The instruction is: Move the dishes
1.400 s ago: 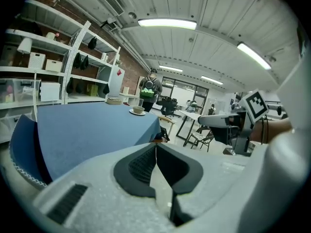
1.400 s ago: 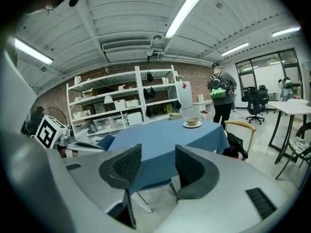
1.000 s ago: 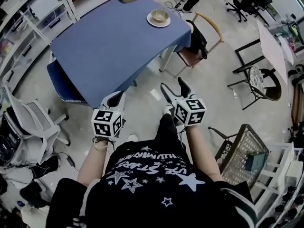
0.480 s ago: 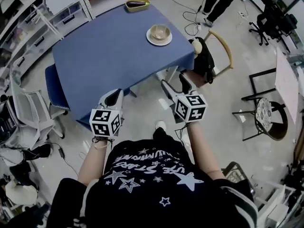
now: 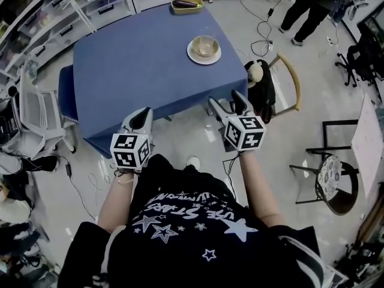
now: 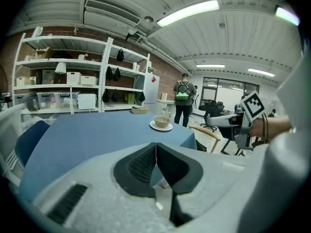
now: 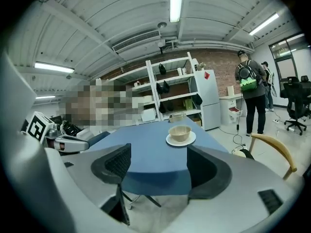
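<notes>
Evidently the approach: left gripper (image 5: 141,115) clenched empty, right gripper (image 5: 225,102) released; bowl (image 5: 204,44) on plate (image 5: 204,61) well ahead, needing a forward reach.

— Surfaces noted?
— The tablecloth (image 5: 150,59) was matt, smooth blue fabric. Bowl (image 5: 204,44) and plate (image 5: 204,60) on it looked glazed, glossy. Chair (image 5: 293,80) beside that cloth had a pale wooden rail.
</notes>
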The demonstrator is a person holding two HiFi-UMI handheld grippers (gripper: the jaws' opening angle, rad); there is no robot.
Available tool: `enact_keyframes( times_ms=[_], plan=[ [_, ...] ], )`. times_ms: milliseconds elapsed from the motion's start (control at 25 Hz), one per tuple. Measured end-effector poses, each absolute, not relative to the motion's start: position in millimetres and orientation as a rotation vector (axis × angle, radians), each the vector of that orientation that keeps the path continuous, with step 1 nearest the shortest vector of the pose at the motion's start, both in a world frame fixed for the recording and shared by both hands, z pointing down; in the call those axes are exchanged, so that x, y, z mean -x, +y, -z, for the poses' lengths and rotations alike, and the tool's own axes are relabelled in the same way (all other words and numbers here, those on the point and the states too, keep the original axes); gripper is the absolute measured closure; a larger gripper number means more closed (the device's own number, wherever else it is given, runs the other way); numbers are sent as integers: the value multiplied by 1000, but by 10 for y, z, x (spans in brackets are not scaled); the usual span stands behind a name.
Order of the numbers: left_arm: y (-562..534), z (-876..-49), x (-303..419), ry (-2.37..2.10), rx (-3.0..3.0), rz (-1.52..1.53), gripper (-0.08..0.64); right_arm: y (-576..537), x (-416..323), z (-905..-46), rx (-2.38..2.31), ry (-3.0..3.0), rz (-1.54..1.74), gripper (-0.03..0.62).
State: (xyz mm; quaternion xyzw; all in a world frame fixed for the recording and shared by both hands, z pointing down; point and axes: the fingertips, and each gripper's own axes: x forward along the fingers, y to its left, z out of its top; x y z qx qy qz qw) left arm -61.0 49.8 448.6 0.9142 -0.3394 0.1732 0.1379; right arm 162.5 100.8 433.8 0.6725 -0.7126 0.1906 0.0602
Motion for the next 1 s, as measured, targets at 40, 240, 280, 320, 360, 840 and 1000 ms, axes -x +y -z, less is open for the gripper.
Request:
enact_keyframes(
  times_ms=[40, 240, 280, 320, 360, 840, 1000],
  plan=[
    [496, -4475, 586, -994, -2639, -497, 538, 979, -1655, -4349, -2025, -2160, -577, 252],
    [320, -4445, 569, -1031, -2607, -489, 538, 677, -1680, -4372, -1991, -2179, -594, 249],
    [266, -4452, 554, -1032, -2602, -489, 538, 610, -1693, -4377, -1986, -2177, -595, 249],
    [213, -4466, 529, -1033, -2596, -490, 538, 549, -1714, -4381, -1981, -2172, -593, 249],
    [160, -4482, 494, -1032, -2593, -491, 538, 490, -1743, -4385, -1976, -2165, -588, 249],
    [-828, -4558, -90, -984, -2610, -488, 538, -480, -2243, -4449, -1966, -2096, -559, 250],
    [-1160, -4595, -203, -975, -2594, -488, 538, -851, -2379, -4482, -1951, -2075, -557, 250]
  ],
)
